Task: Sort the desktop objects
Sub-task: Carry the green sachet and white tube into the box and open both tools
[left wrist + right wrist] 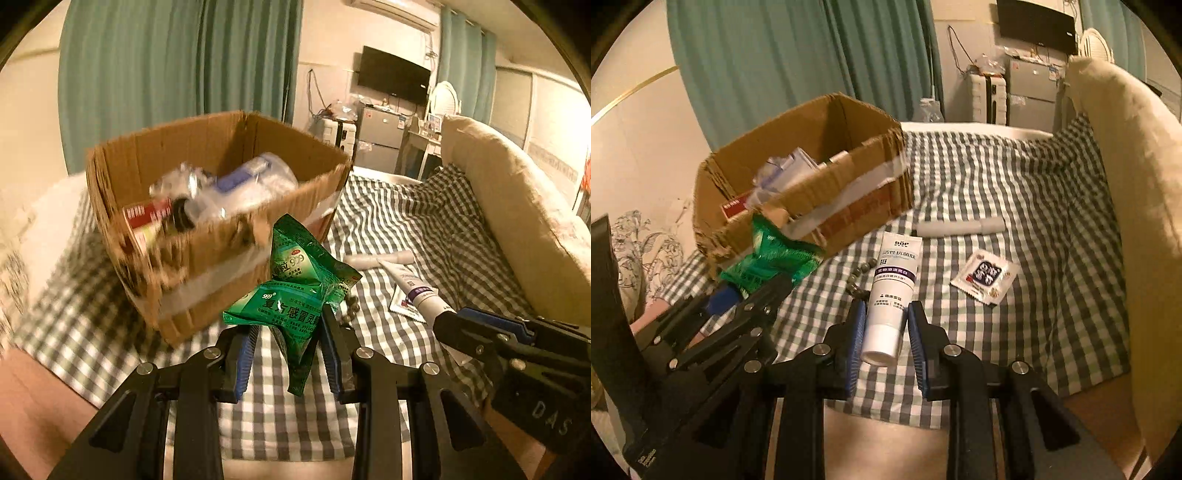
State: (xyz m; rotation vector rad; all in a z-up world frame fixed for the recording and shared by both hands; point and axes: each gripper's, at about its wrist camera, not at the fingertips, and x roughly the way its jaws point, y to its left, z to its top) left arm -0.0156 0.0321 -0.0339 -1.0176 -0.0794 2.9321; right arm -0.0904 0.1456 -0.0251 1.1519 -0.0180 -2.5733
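Observation:
My left gripper [290,321] is shut on a bunch of green medicine sachets [295,295], held up in front of the cardboard box [207,266]. The box holds a clear plastic bag, a red packet and other items. The right wrist view shows my right gripper [886,308] shut on the cap end of a white tube with a purple band [895,273], above the checked cloth [1015,184]. The left gripper [750,291] with the green sachets [775,254] shows at the left there. In the left wrist view, the right gripper [448,319] and the tube [417,288] sit at the right.
On the cloth lie a white cylinder [960,226], a small white sachet with a dark blue print [984,275] and a string of beads [860,277]. A large beige cushion [1145,184] borders the right side. Teal curtains hang behind the box [849,206].

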